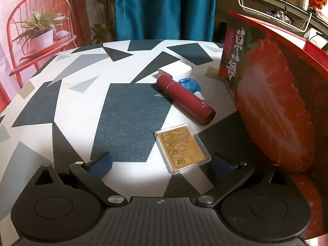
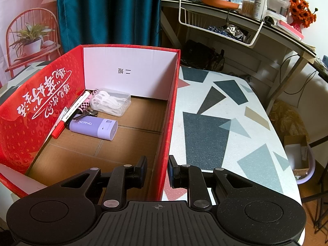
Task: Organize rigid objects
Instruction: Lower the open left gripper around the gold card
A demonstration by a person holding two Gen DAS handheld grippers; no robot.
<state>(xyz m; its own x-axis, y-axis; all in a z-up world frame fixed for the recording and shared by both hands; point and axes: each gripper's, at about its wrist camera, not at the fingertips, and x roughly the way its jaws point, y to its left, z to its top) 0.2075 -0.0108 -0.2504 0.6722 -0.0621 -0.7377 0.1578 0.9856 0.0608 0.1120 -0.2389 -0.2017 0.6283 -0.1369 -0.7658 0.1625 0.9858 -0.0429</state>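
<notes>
While left wrist view runs first: left gripper (image 1: 161, 164) spread wide, nothing between the pads, hovering low over patterned table (image 1: 127, 123). Gold card in clear case (image 1: 182, 148) lying flat just ahead, nearer the right-hand finger, not touched. Further out, red tube (image 1: 185, 100) on its side, blue clear piece (image 1: 188, 84) tucked against it, white block (image 1: 175, 71) behind both. All four outside, beside the outer wall of strawberry box (image 1: 272, 106). Left to do, by judgement: these four.

Over to right wrist view: right gripper (image 2: 157, 171) clamped on the near right wall of strawberry box (image 2: 170, 110), one pad inside, one outside, likely steadying it. Already in, bunched at far left corner: lilac case (image 2: 94, 126), clear tub of white picks (image 2: 111, 102), keys (image 2: 91, 112), red-capped marker (image 2: 61, 123), checkered pen (image 2: 87, 100). Most of cardboard floor bare, room for the rest. Table on this side showing no loose items.

Roughly half done, judged by count: five packed, four waiting. Next likely pick: gold card, closest to the spread fingers; flat and slick, probably awkward to lift off the surface.
</notes>
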